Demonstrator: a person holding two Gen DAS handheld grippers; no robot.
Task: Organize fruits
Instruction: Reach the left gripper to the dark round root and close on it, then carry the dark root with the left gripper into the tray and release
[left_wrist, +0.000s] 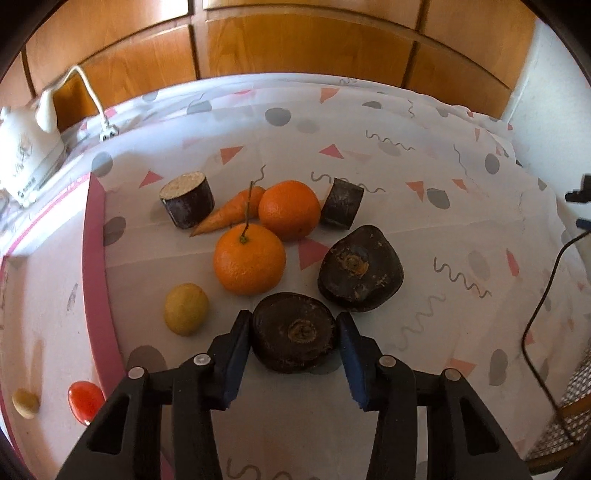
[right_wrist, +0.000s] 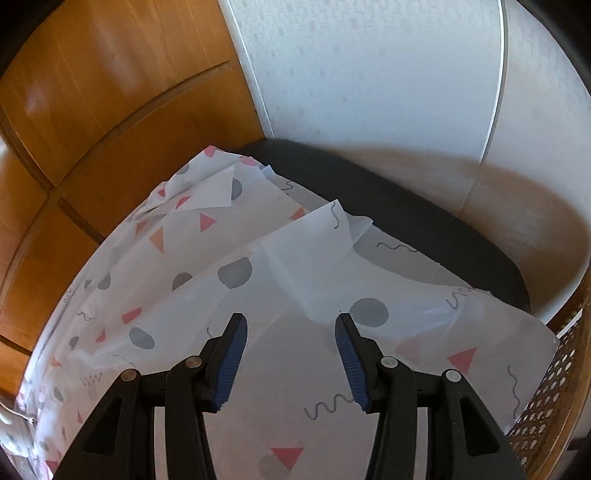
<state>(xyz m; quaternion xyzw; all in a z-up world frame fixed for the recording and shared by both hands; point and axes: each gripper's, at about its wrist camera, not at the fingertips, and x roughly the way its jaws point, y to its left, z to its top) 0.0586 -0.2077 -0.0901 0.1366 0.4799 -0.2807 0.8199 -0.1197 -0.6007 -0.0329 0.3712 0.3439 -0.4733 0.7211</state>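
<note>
In the left wrist view, my left gripper is shut on a dark round root that rests on the patterned cloth; both blue pads touch its sides. Just behind it lie a second dark root, an orange with a stem, another orange, a carrot and two dark cut cylinders. A small yellow fruit sits to the left. In the right wrist view, my right gripper is open over bare cloth, holding nothing.
A pink-rimmed tray at the left holds a red fruit and a small yellowish one. A white appliance with a cord stands at the far left. A black cable runs along the right. Wooden cabinets stand behind.
</note>
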